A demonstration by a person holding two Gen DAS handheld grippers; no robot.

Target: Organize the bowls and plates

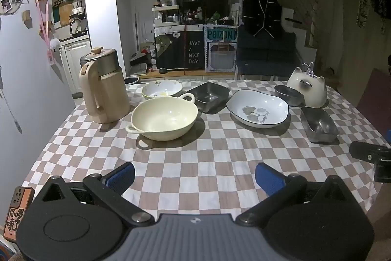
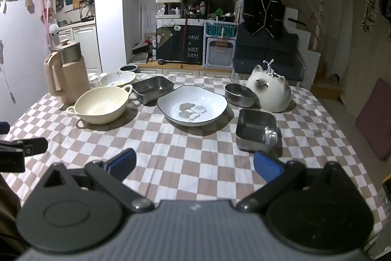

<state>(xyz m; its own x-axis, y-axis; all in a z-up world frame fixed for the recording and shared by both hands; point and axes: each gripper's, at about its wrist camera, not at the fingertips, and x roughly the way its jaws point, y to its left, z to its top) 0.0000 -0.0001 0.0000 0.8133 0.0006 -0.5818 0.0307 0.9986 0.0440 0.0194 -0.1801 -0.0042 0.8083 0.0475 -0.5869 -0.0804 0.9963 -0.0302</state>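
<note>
Kettle (image 1: 103, 87) beside cream bowl (image 1: 164, 118), cat ornament (image 2: 270, 92) behind steel dishes, both tools spread wide, empty.

Both my wrist cams sit low at the near table edge (image 1: 195, 163), looking forward across the checkered cloth toward the far shelving. Left cam sits further left, right cam further right. Both share the cream bowl (image 1: 164, 118) (image 2: 101, 105) and leaf plate (image 1: 257, 109) (image 2: 192, 105).

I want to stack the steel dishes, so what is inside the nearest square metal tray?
The square metal tray holds a small metal scoop-like piece at its near right corner; otherwise bare steel. What lies under that piece is hidden.
</note>
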